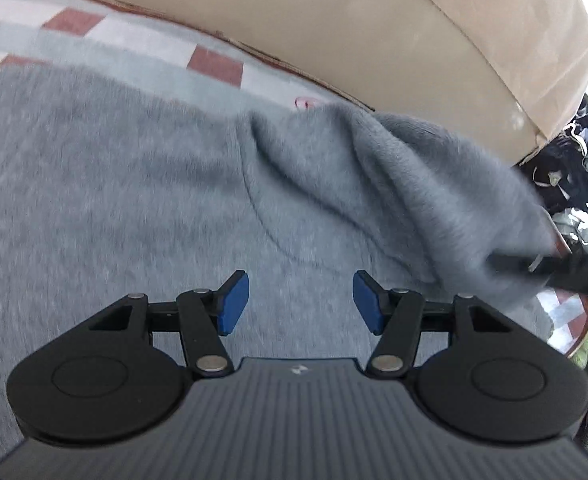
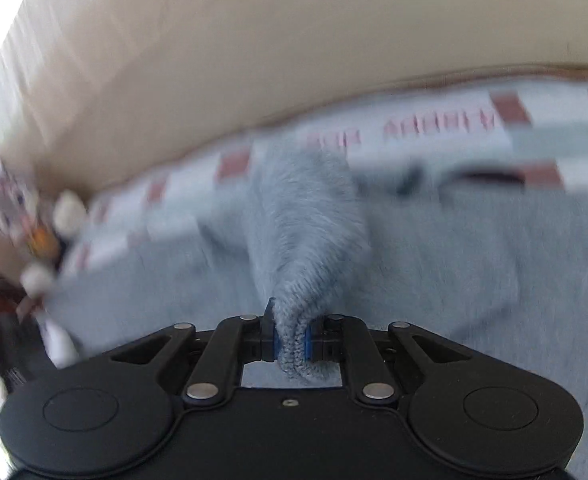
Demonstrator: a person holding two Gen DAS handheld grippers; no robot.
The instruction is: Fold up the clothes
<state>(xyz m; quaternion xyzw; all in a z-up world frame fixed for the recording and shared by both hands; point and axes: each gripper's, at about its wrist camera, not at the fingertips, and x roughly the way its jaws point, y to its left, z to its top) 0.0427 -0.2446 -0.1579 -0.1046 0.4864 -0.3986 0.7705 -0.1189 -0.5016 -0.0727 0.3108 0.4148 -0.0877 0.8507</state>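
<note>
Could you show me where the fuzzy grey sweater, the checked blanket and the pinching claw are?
Fuzzy grey knitted sweater (image 1: 114, 184): left wrist view, on its flat spread body.
Red, white and grey checked blanket (image 1: 142, 36): left wrist view, on a white square.
Right gripper (image 2: 292, 338): right wrist view, between its blue pads, shut on a sweater bunch.

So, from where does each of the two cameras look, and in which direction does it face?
Left wrist view: sits on the left gripper, facing forward and down over the grey sweater toward the beige cushion; its open blue-padded fingers show, holding nothing.
Right wrist view: sits on the right gripper, facing along the sweater toward the same cushion; its fingers show, shut on a raised sweater edge.
Shared: sweater, checkered blanket, cushion; the right gripper also appears at the left view's right edge.
</note>
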